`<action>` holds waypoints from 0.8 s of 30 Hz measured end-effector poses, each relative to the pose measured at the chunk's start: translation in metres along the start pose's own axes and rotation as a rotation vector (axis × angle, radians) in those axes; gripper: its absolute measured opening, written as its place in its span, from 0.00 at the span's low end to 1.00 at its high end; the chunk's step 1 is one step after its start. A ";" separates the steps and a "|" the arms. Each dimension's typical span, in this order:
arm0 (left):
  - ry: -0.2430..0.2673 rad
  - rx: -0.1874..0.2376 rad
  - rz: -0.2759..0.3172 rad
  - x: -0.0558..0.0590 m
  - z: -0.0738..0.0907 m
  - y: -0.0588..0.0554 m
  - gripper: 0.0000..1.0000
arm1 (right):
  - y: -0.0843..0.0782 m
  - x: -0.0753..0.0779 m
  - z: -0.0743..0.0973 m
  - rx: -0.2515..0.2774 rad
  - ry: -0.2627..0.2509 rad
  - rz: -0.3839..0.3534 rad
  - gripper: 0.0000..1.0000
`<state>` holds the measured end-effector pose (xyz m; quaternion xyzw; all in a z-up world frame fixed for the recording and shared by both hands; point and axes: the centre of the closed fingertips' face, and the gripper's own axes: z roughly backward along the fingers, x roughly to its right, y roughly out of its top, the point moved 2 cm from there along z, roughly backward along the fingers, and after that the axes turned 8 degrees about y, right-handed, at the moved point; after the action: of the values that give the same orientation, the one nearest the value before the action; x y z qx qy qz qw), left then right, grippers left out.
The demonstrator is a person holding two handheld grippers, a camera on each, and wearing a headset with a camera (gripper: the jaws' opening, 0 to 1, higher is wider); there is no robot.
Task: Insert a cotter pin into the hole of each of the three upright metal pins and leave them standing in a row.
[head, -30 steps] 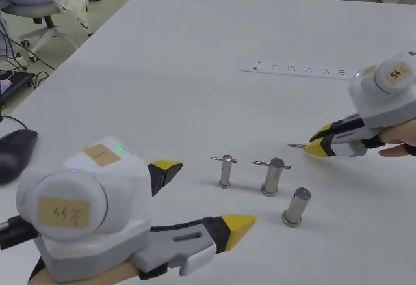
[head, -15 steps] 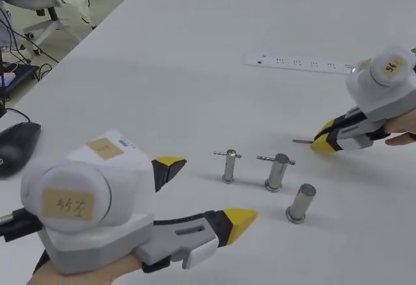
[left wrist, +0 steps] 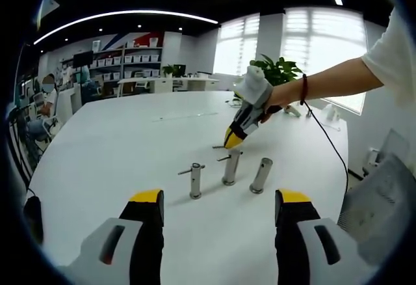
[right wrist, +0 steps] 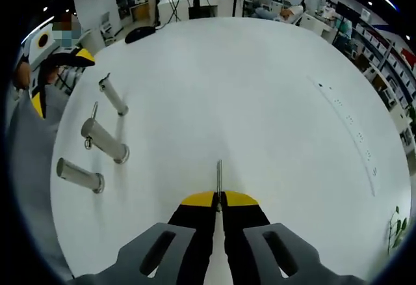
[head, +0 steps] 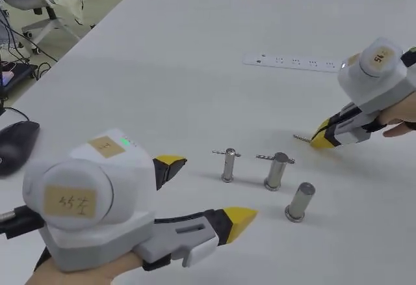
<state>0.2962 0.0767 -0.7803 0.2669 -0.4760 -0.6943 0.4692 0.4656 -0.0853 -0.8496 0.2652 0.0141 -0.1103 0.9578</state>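
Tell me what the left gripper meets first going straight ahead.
Likely the nearest upright pin, already cottered, just left of the midline of the open left gripper; the middle pin sits close behind. Depth is unclear.

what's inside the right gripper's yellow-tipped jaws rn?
A thin metal cotter pin, clamped in the right gripper with its front length jutting out over the table. Its rear end is covered by the jaws.

The right gripper (right wrist: 219, 199) pinches a cotter pin (right wrist: 219, 176) between closed jaws over the white table (right wrist: 273, 103).
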 end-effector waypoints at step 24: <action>-0.049 -0.004 -0.023 0.006 -0.003 0.016 0.59 | 0.021 -0.018 0.025 0.036 -0.074 0.102 0.02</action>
<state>0.3027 0.0682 -0.7664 0.2544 -0.4830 -0.7069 0.4499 0.4520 -0.0773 -0.8162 0.2785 -0.0366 -0.0712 0.9571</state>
